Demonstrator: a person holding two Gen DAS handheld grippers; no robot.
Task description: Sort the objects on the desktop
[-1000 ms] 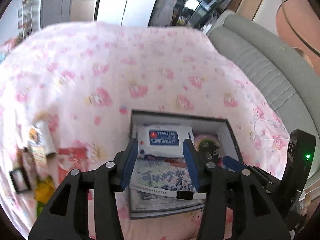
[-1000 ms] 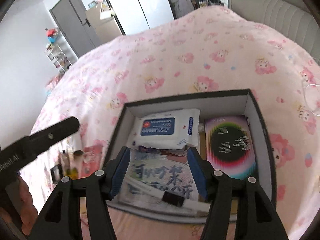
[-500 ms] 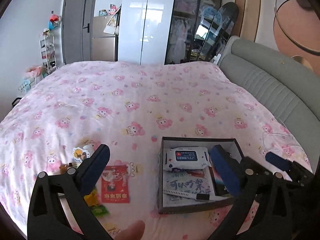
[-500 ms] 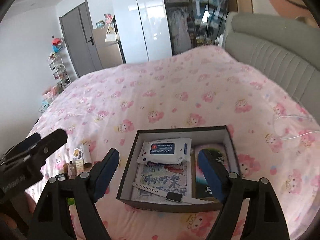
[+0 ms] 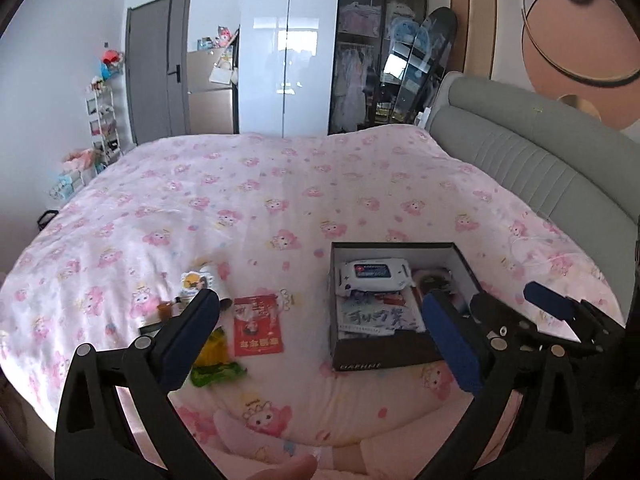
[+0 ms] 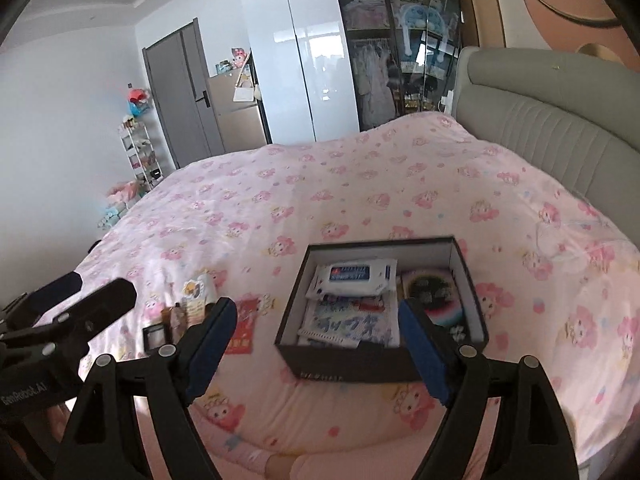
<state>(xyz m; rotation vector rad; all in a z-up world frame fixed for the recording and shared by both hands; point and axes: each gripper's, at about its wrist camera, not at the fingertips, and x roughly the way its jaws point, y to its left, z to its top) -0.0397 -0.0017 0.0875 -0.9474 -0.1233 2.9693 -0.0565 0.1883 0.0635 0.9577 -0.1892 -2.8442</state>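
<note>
Both the left claw [image 5: 320, 336] and the right claw [image 6: 320, 344] hang spread wide and empty, jaws just opened, above the bed [image 5: 280, 184], where the box [image 6: 384, 368] holds sorted items beside loose ones like the red packet [image 5: 258, 326].

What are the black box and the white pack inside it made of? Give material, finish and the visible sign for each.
Black box: likely rigid cardboard, matte black outside, white inside; straight thin walls, crisp corners, small printed lettering on the front.
Wet-wipe pack: likely soft plastic film, slightly glossy; puffy, wrinkled edges, blue label on top.
</note>
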